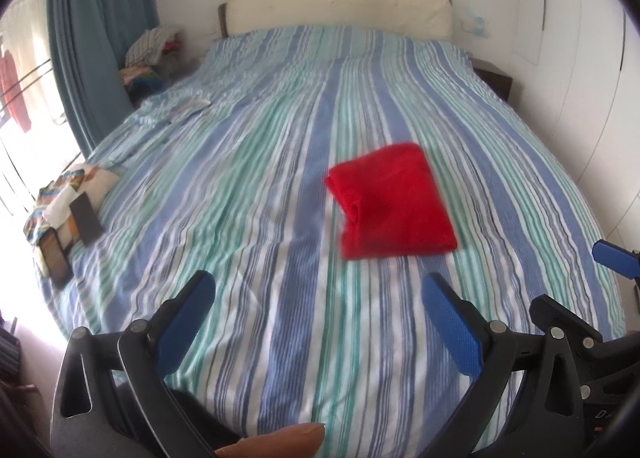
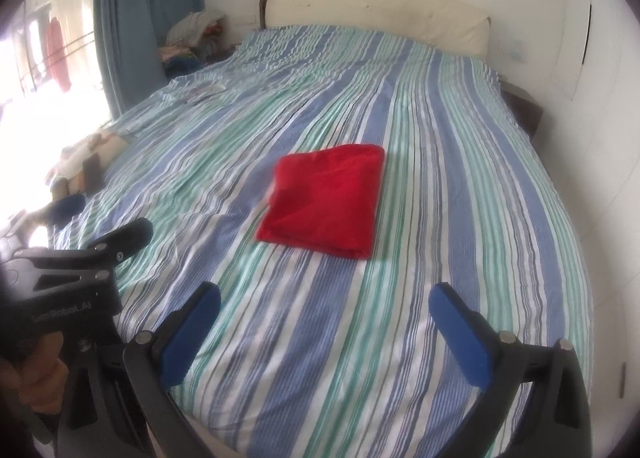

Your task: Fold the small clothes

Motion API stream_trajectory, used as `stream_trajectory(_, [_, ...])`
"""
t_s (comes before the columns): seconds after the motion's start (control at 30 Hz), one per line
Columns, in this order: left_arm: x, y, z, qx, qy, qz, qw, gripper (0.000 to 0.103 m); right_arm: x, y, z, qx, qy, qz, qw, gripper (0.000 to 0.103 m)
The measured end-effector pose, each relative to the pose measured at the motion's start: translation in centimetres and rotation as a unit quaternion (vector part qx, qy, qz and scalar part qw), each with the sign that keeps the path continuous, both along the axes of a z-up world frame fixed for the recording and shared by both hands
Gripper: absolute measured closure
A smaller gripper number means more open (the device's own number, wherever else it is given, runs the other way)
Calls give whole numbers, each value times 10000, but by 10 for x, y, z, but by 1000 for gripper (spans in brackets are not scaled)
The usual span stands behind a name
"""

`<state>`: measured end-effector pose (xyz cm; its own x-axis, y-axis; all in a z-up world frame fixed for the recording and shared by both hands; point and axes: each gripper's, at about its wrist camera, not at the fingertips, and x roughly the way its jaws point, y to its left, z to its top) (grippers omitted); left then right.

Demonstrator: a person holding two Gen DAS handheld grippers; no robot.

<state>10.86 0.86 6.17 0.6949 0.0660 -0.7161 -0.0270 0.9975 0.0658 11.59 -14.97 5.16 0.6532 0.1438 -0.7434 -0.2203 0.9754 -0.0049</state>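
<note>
A red garment (image 1: pixel 390 202) lies folded into a small rectangle on the striped bed cover (image 1: pixel 260 186); it also shows in the right wrist view (image 2: pixel 326 200). My left gripper (image 1: pixel 318 298) is open and empty, held above the bed's near edge, short of the garment. My right gripper (image 2: pixel 326 308) is open and empty too, also short of the garment. The right gripper shows at the right edge of the left wrist view (image 1: pixel 576 278). The left gripper shows at the left of the right wrist view (image 2: pixel 104 218).
A pile of clothes and dark flat objects (image 1: pixel 68 206) lies at the bed's left edge. A white remote-like item (image 1: pixel 192 106) lies far left on the cover. A blue curtain (image 1: pixel 100 38), the cream headboard (image 1: pixel 340 14) and white wall (image 1: pixel 580 98) surround the bed.
</note>
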Motion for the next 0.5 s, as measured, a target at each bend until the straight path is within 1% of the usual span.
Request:
stream_trajectory(0.17, [-2,5,4,-24,-83,83,9999,0,2,5,10,33,27,-42,10000,1])
stream_trajectory(0.23, [-2,6,6,-56,-93,112,9999,0,1,8,16,-65,-75,-85,9999,1])
stream_trajectory(0.33, [-2,6,7,-116,-3,126,9999,0,-3,13,23,-240,-268,-140,9993,1])
stream_trajectory(0.4, [-3,4,8,-84,17,109,9999,0,-6,15,25,-300,-332,-160,9989,1])
stream_trajectory(0.5, [-2,-1,8,63,111,121,9998,0,-8,17,26,-372,-358,-136,9986,1])
